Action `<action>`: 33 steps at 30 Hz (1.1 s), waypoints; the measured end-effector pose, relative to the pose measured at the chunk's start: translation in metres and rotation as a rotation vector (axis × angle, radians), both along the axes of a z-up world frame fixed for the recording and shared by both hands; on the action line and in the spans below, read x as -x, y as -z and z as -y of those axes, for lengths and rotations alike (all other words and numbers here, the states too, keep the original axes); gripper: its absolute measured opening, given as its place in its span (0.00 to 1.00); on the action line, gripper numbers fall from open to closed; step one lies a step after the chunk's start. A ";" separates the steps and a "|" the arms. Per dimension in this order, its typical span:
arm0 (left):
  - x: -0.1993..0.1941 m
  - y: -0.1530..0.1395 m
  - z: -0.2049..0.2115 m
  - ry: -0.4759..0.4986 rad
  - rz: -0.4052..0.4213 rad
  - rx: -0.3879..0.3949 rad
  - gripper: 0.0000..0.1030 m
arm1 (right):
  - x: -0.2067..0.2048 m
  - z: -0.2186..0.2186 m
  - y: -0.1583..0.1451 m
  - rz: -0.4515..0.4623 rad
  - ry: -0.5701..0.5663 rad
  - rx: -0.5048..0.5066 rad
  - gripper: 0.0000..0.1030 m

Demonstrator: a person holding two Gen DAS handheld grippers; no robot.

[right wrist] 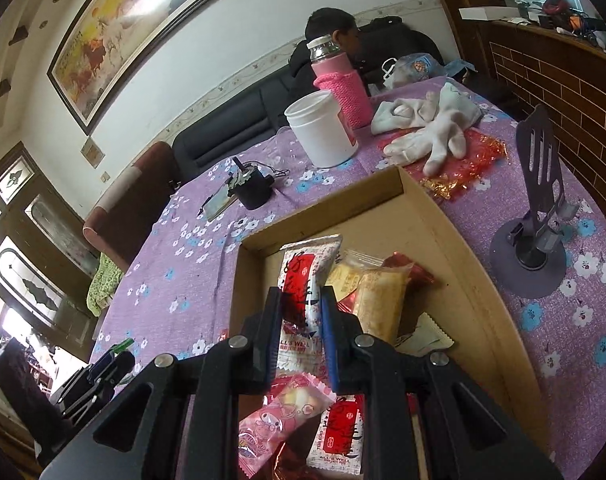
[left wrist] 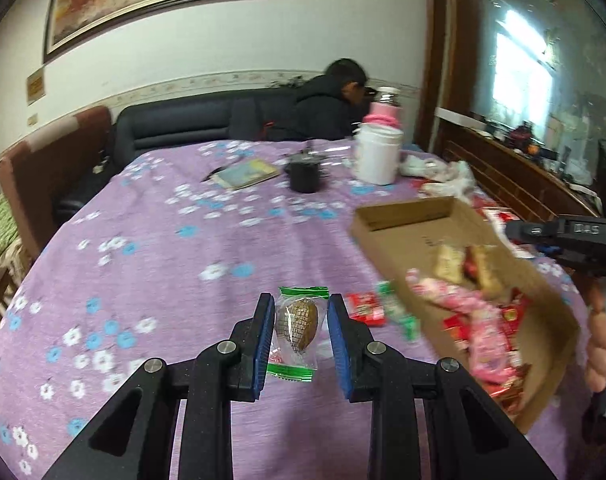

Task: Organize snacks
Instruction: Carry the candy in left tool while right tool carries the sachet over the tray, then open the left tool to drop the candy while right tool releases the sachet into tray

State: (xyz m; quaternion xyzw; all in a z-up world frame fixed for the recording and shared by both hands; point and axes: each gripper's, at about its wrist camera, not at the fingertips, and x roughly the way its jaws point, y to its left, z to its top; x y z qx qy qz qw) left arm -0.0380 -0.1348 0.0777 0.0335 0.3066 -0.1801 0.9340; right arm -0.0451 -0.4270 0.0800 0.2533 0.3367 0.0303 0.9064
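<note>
Purple floral tablecloth (left wrist: 163, 248) bears the cardboard tray (right wrist: 455, 248); my left gripper (left wrist: 299, 336), angled down beside it, pinches a clear-wrapped brown candy (left wrist: 297, 330), my right gripper (right wrist: 301, 336), over it, clamps a red-and-white snack packet (right wrist: 303, 280).

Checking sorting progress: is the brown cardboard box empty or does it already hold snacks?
Partly filled. The brown cardboard box holds several wrapped snacks, including a white-and-red packet and a yellow packet; its far end is bare.

Snack packets (right wrist: 367, 300) in cardboard box (right wrist: 455, 240), jar (right wrist: 323, 132) behind it, on table (right wrist: 175, 280)
</note>
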 end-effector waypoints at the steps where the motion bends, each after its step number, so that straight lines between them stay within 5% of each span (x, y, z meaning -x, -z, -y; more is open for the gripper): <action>1: 0.002 -0.003 0.007 0.017 0.000 0.008 0.27 | 0.001 0.000 0.000 0.000 0.003 0.000 0.17; 13: 0.006 -0.019 0.093 0.213 -0.112 0.143 0.27 | -0.005 0.013 0.011 -0.069 0.058 0.039 0.17; 23: 0.014 0.019 0.157 0.300 -0.185 0.078 0.26 | -0.010 0.020 0.025 -0.150 0.104 0.070 0.17; 33: 0.017 0.030 0.163 0.302 -0.161 0.031 0.26 | -0.013 0.017 0.029 -0.172 0.104 0.086 0.18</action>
